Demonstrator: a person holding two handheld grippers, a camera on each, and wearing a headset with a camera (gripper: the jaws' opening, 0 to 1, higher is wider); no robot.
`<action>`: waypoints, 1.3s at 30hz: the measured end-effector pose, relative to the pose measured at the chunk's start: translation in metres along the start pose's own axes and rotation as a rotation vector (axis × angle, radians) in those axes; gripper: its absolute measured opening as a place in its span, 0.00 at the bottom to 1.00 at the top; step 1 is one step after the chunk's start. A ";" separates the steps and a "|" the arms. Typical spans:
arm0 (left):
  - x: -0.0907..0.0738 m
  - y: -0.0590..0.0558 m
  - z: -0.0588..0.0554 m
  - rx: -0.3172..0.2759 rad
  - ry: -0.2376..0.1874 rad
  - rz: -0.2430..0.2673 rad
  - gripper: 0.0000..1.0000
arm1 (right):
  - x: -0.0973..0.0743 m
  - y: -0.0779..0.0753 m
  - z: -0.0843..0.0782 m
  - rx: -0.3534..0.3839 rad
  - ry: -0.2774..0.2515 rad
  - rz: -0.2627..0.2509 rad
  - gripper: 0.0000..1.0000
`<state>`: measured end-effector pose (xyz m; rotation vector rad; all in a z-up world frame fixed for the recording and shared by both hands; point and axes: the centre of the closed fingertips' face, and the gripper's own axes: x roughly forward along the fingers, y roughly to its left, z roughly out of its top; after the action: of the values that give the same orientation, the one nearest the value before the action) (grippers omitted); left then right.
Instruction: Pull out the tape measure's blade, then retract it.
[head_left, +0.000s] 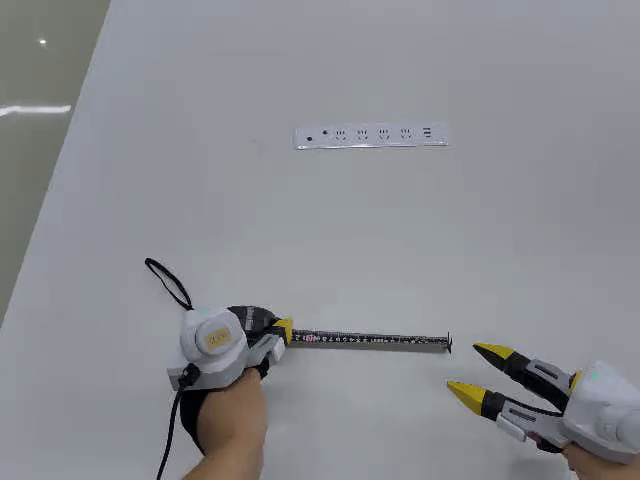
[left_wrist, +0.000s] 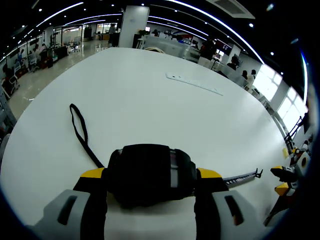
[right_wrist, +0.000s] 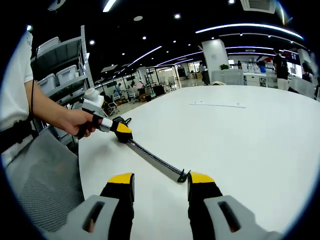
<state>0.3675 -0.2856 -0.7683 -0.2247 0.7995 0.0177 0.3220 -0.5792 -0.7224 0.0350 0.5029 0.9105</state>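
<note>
Head view is showing the left gripper (head_left: 272, 334) gripping the tape measure (head_left: 254, 320) well short of the power strip (head_left: 370, 135), blade (head_left: 370, 341) lying extended; the right gripper (head_left: 466, 368) is hanging released, also short of that strip.

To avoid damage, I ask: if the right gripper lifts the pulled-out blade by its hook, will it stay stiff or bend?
The blade looks thin and lies flat on the table, so it probably sags when lifted. The left gripper clamps the case, so that end likely stays put. The small hook may slip from the right gripper.
</note>
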 end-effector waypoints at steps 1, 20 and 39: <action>0.000 0.000 0.000 0.000 0.000 0.000 0.69 | 0.001 -0.001 0.000 0.002 0.004 0.007 0.42; 0.000 0.000 -0.001 -0.003 0.007 -0.002 0.69 | 0.017 -0.018 -0.006 0.034 0.036 0.090 0.41; 0.000 -0.001 -0.001 -0.002 0.012 -0.010 0.69 | 0.031 -0.033 -0.014 0.050 0.056 0.135 0.34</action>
<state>0.3668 -0.2869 -0.7690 -0.2308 0.8105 0.0079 0.3563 -0.5785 -0.7552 0.0903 0.5808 1.0329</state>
